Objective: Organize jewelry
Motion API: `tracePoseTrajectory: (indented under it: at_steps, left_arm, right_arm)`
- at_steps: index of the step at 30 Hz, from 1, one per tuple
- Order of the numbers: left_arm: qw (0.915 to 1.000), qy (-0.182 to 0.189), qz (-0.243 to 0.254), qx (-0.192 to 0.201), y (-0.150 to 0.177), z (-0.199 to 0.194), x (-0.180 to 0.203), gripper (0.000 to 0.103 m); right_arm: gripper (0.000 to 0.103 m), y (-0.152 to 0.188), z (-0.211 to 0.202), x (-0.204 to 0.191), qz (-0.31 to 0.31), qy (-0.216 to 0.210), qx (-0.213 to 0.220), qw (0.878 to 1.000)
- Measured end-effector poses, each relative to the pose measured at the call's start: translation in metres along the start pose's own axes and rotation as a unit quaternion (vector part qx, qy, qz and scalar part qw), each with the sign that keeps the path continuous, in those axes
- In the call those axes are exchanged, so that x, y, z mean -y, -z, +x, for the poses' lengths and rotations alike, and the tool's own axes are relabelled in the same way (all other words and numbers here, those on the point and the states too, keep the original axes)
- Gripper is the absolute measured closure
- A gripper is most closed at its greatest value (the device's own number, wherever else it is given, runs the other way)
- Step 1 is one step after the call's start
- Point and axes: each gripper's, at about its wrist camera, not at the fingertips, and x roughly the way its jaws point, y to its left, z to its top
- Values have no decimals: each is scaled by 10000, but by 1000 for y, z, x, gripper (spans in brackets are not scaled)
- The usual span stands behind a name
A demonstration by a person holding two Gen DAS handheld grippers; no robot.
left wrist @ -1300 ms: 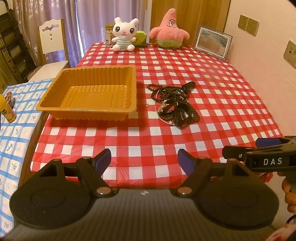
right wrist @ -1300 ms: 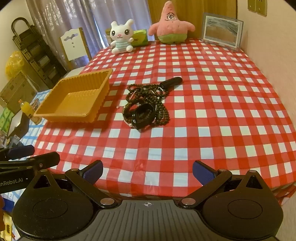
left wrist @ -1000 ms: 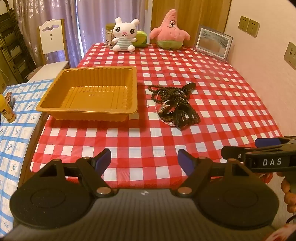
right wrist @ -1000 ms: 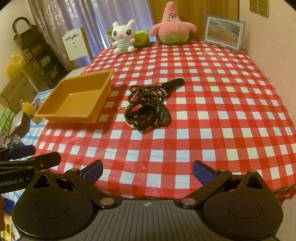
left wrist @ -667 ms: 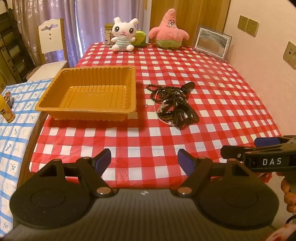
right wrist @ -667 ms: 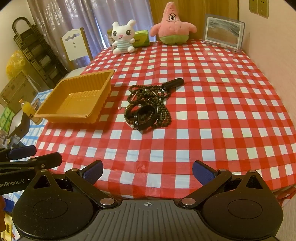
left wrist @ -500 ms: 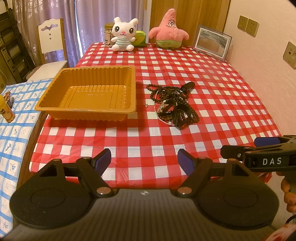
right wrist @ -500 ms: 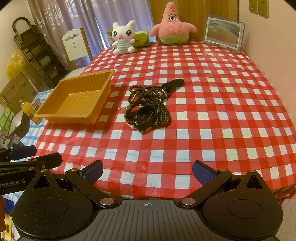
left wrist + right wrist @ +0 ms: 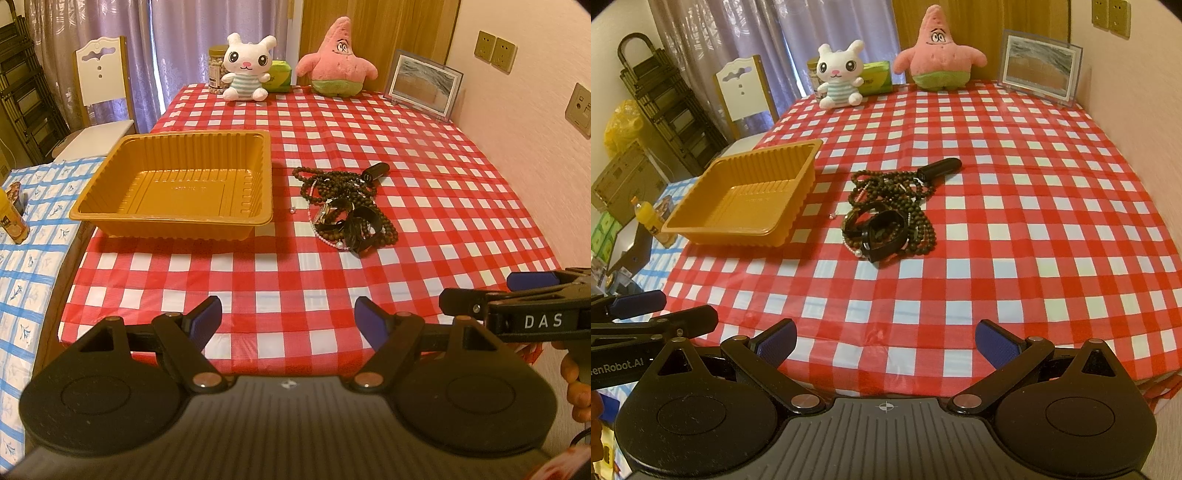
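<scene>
Bench (image 9: 303,280), covered in red-and-white check cloth. Contents, left to right:

Orange plastic tray (image 9: 177,184) (image 9: 746,195): ribbed walls, nothing inside, standing near the bench's left edge, about midway along it.

Small pale bead (image 9: 291,211) (image 9: 833,216): loose on the cloth between tray and jewelry.

Jewelry pile (image 9: 345,208) (image 9: 888,218): dark wooden bead strands tangled together, a thin string of pale pink beads running through them, and a black band (image 9: 884,234) lying on the near side of the heap. A black oblong piece (image 9: 376,171) (image 9: 940,167) sits at the pile's far right end. The pile lies near the middle of the bench, just right of the tray and not touching it.

Far edge of bench: jar (image 9: 217,68), white plush rabbit (image 9: 246,66) (image 9: 837,75), green box (image 9: 279,75), pink plush starfish (image 9: 338,64) (image 9: 940,50), framed picture (image 9: 423,85) (image 9: 1039,70) at the far right corner.

Left gripper (image 9: 291,319) (image 9: 650,310): held above the near edge of the bench, jaws wide apart, nothing between them.

Right gripper (image 9: 884,339) (image 9: 517,291): held above the near edge, to the right of the left one, jaws wide apart, nothing between them. Fingers of the person's right hand (image 9: 576,384) show behind it.
</scene>
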Motion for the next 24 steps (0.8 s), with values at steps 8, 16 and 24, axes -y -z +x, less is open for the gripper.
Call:
tracePoseTrajectory:
  at_steps: [8,16,24]
  left_arm:
    - [10000,6,-3,-4,0,0,0,26]
    - [10000,10,-6,-5,0,0,-1,26]
    - [10000,12,-7,-8,0,0,-1,26]
  right_arm:
    - [0,0,0,-1,-6,0,2,10000]
    - [0,0,1,-1,-3,4,2,10000]
    - [0,-1,2,-1,-4,6,3,10000]
